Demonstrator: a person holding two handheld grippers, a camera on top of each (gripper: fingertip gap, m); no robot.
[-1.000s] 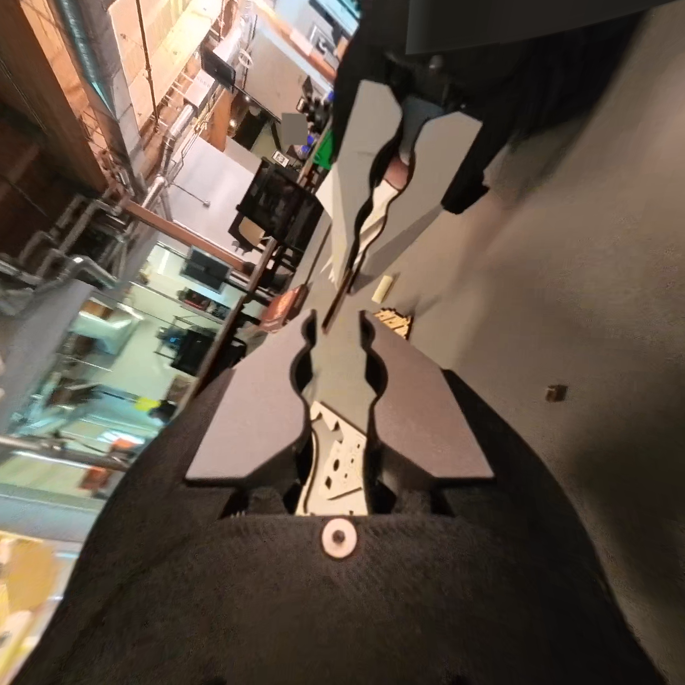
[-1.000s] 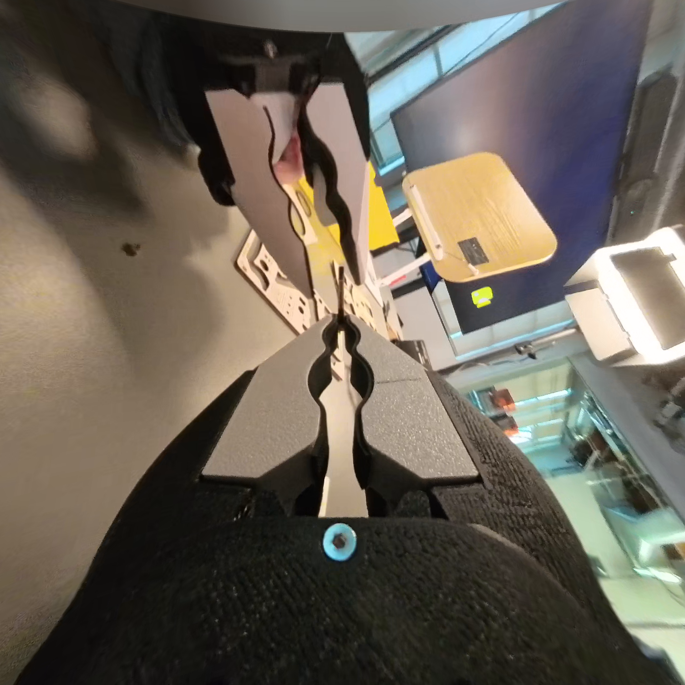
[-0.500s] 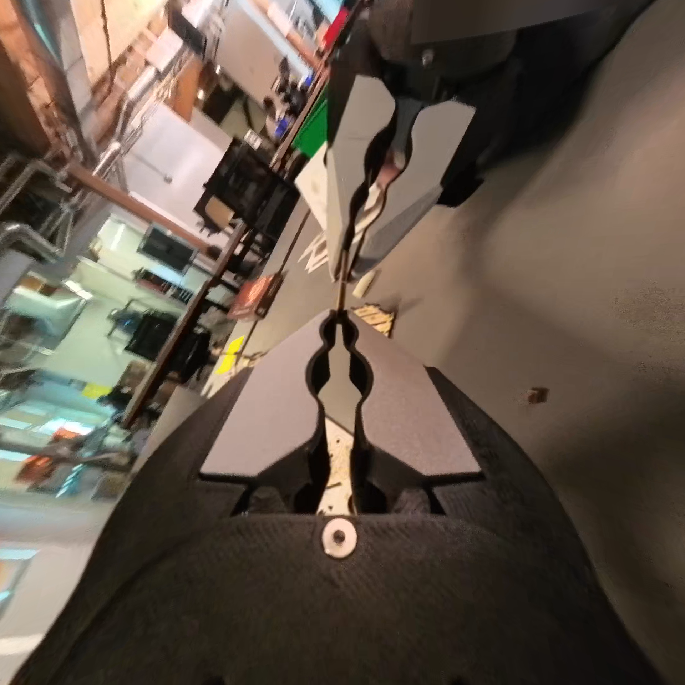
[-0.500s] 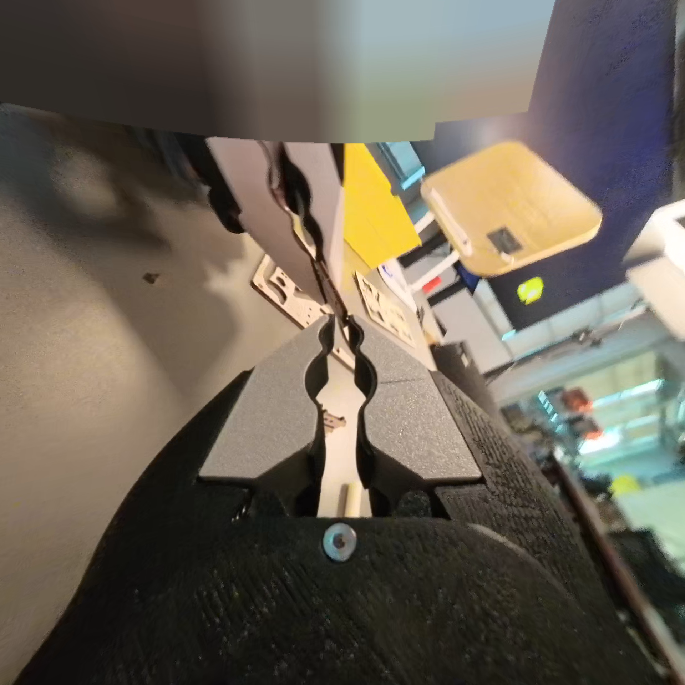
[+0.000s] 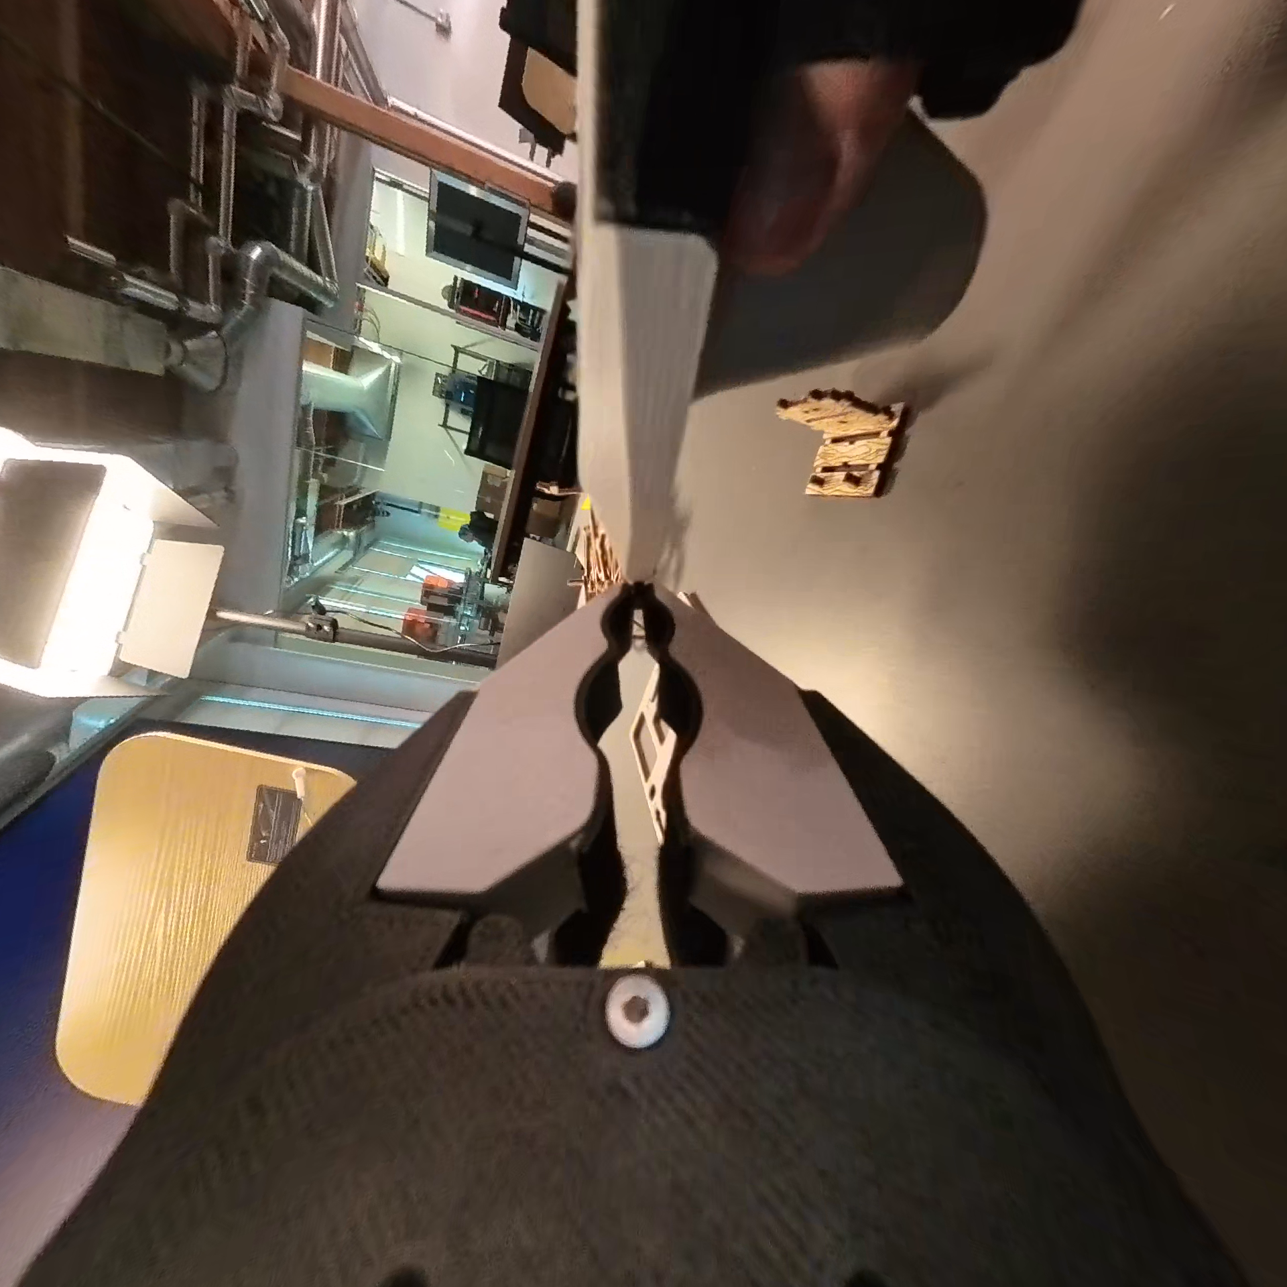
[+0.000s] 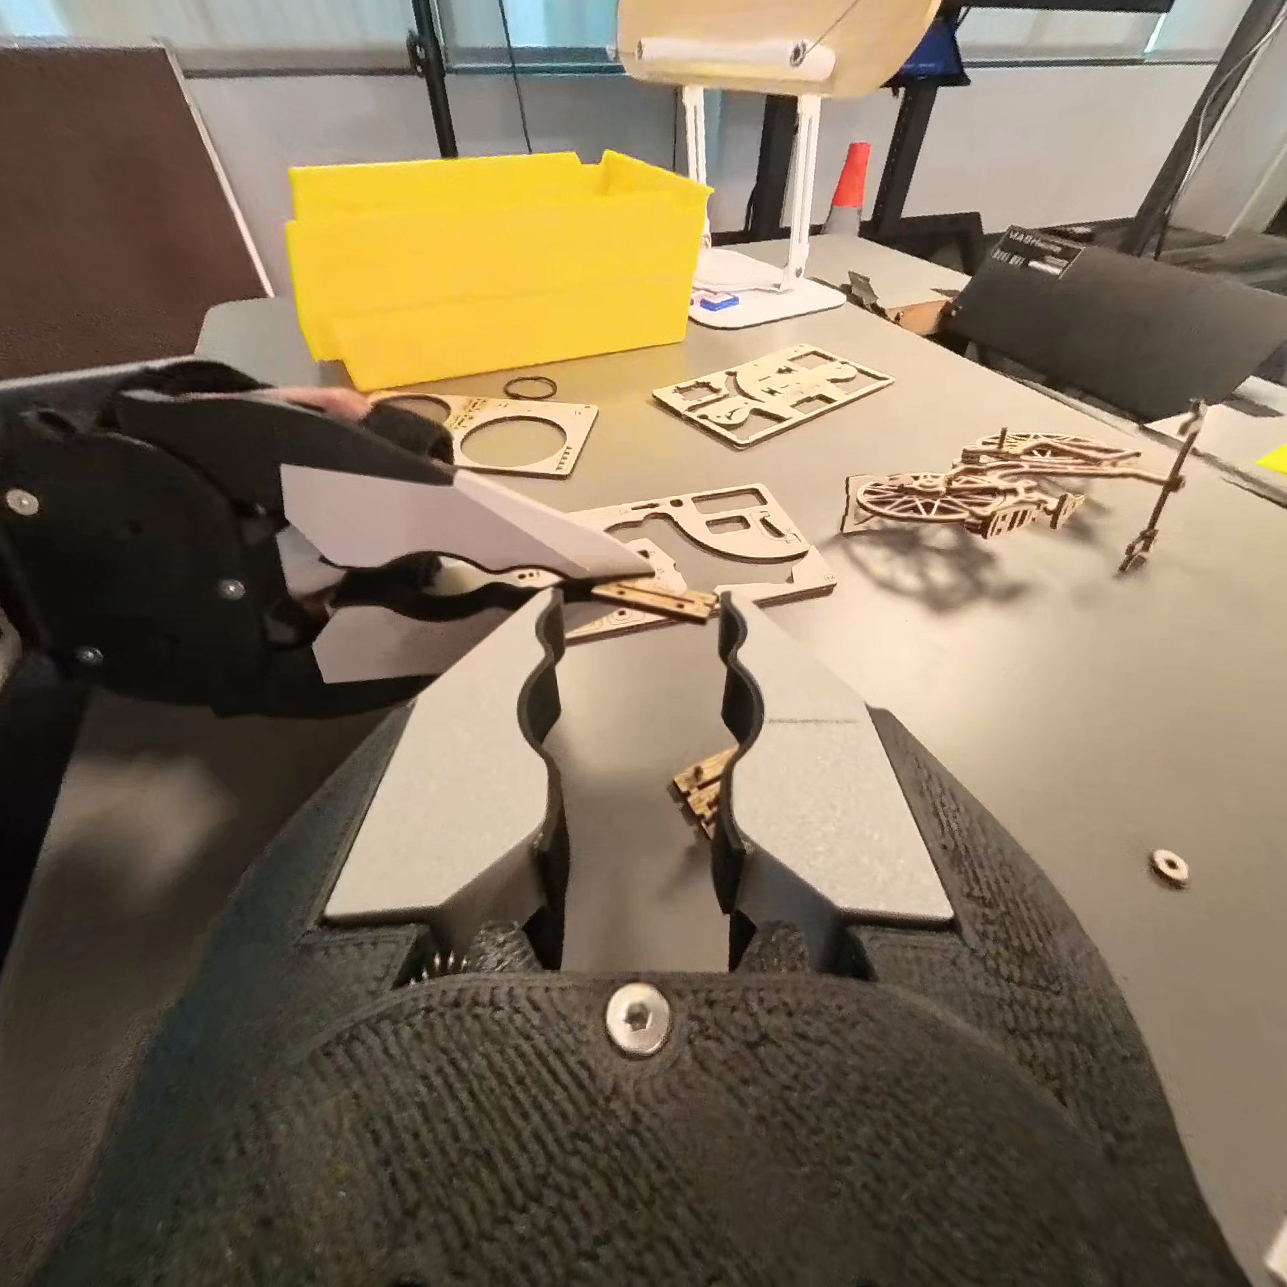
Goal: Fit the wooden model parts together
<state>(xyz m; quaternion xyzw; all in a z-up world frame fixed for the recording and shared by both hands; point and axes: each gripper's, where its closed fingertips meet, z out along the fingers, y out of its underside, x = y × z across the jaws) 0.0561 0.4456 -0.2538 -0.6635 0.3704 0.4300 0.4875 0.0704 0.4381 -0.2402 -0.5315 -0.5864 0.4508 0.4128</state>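
Left tool point(image 6: 592, 588) is clamped on a thin wooden strip point(image 6: 658, 600), held flat above the grey bench point(image 6: 1010, 731). The strip sticks out past the tips toward the right tool. In the left wrist view the same tool point(image 5: 637, 592) has its tips pinched together; the strip itself is too thin to make out there.

Right tool point(image 6: 637, 606) is released, jaws spread wide, nothing between them. Its tips sit on either side of the strip's free end, close but I can't tell if they touch. From the left wrist view the right tool point(image 5: 648, 550) comes in from above, tip to tip with the left one, with a person's hand point(image 5: 801, 174) behind it.

A small notched wooden piece point(image 6: 700, 790) lies on the bench under the right tool, partly hidden by its right finger. The left wrist view shows that piece point(image 5: 846, 446) flat on the bench, apart from both tools.

Beyond the tools:
- cut-out sheet point(image 6: 710, 543) right behind the strip
- a second sheet with two round holes point(image 6: 508, 435), with a black ring point(image 6: 529, 388) beside it
- a third sheet point(image 6: 773, 390) farther right
- partly built wooden model point(image 6: 975, 487) to the right, wheels visible, well apart from the tools
- small washer-like ring point(image 6: 1168, 868) on the bench at near right
- yellow bin point(image 6: 487, 264) at the back
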